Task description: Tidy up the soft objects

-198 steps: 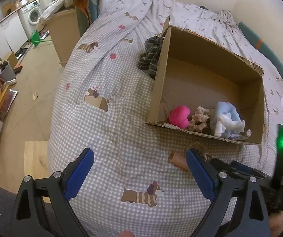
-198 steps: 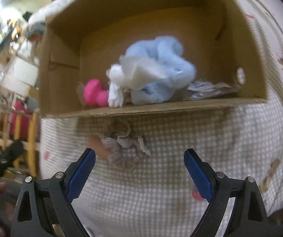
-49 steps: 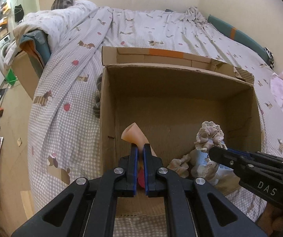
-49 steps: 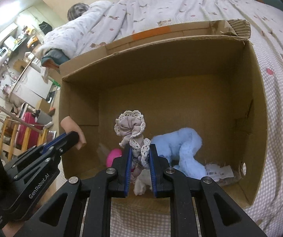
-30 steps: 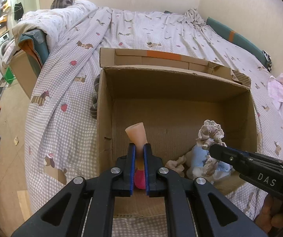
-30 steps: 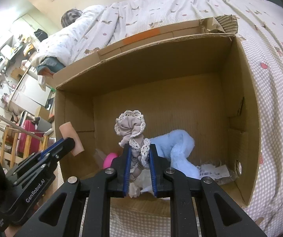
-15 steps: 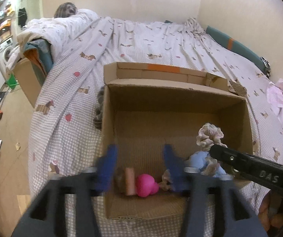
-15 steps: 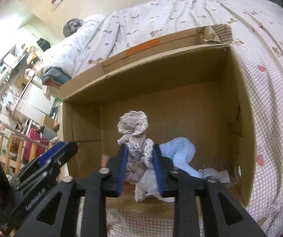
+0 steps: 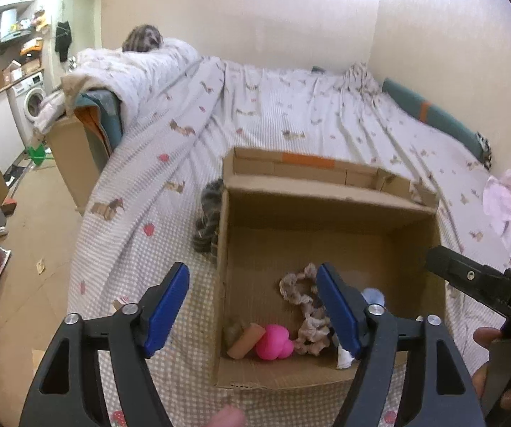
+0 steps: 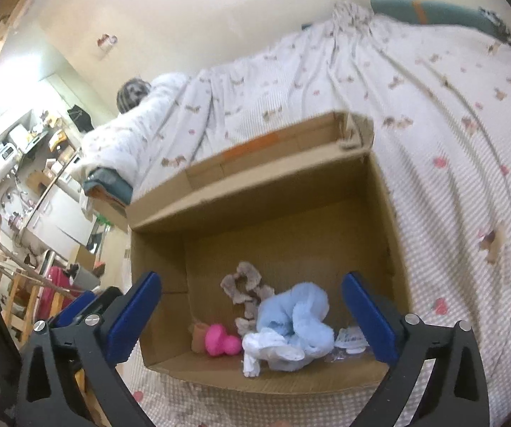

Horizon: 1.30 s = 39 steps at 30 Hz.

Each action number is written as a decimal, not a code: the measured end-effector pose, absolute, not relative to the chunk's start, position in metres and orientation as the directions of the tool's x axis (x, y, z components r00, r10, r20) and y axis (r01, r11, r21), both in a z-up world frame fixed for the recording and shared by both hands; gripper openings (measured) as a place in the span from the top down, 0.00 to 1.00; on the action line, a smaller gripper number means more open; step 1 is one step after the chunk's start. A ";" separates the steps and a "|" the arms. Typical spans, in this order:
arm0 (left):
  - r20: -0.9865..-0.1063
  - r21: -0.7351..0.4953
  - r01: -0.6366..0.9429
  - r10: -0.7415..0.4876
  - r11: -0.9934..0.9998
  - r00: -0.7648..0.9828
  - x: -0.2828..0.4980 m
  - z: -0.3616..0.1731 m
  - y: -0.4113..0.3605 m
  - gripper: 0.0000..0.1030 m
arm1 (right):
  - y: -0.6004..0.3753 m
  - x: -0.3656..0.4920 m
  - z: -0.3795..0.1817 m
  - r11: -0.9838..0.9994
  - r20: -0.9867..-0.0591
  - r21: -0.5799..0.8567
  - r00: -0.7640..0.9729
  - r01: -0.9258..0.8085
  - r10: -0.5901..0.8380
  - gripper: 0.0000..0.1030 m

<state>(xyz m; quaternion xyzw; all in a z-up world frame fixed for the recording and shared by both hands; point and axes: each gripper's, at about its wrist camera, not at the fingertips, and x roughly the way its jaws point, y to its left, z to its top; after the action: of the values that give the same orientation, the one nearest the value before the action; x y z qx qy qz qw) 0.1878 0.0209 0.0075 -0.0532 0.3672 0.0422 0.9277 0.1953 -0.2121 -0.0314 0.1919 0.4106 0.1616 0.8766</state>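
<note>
Soft objects lie gathered along the near wall of the open brown cardboard box [image 9: 326, 210], which sits on the checked, dog-print bedspread [image 9: 184, 163]. From the left wrist view they read left to right: a tan foam-like cylinder [image 9: 246, 336] lying on its side, a bright pink rounded squishy toy [image 9: 273, 341] touching it, then a beige lace-edged fabric scrunchie [image 9: 305, 306] sprawled across the box floor. The right wrist view adds a pale blue fluffy plush bundle [image 10: 300, 316] with a white cloth [image 10: 259, 350] beside it, and some crumpled clear packaging [image 10: 351, 338] near the right wall.

The left gripper [image 9: 251, 307] hangs above the box's near left corner with its blue pads spread wide and nothing between them. The right gripper [image 10: 251, 316] is likewise fully spread and holds nothing, hovering over the box's near edge.

As a judgement, the task looks well advanced — several pieces are already inside and both tools are free. What may be left lies outside the box: a dark striped knit cloth [image 9: 207, 220] rests on the bedspread against the left wall, and a pale pink garment [image 9: 508, 213] lies well apart at the right — both seem candidates for the next pickup.
</note>
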 end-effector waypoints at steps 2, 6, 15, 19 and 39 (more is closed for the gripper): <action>-0.661 -0.064 -0.125 0.052 0.990 0.749 0.180 0.016 0.022 0.20 | -0.213 0.191 -0.025 0.878 -0.645 0.460 0.628 -0.135 0.435 0.00; -0.635 -0.041 -0.139 0.081 0.989 0.768 0.166 0.028 0.026 0.06 | -0.214 0.178 -0.012 0.891 -0.625 0.426 0.660 -0.159 0.417 0.00; -0.636 -0.054 -0.141 0.075 0.989 0.768 0.129 0.039 0.033 0.01 | -0.224 0.141 0.000 0.909 -0.604 0.369 0.693 -0.194 0.394 0.00; -0.630 -0.045 -0.120 0.065 0.992 0.774 0.110 0.041 0.029 0.01 | -0.228 0.125 0.000 0.913 -0.604 0.356 0.696 -0.199 0.388 0.00; -0.637 -0.012 -0.082 0.055 0.997 0.769 0.058 0.031 -0.001 0.01 | -0.231 0.069 -0.002 0.934 -0.601 0.274 0.718 -0.228 0.351 0.00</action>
<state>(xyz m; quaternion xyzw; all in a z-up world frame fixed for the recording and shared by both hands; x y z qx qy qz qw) 0.0581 -0.0010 0.0311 -0.0196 0.3378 0.0365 0.9403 0.0692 -0.2313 -0.0022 0.0906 0.3412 0.1570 0.9223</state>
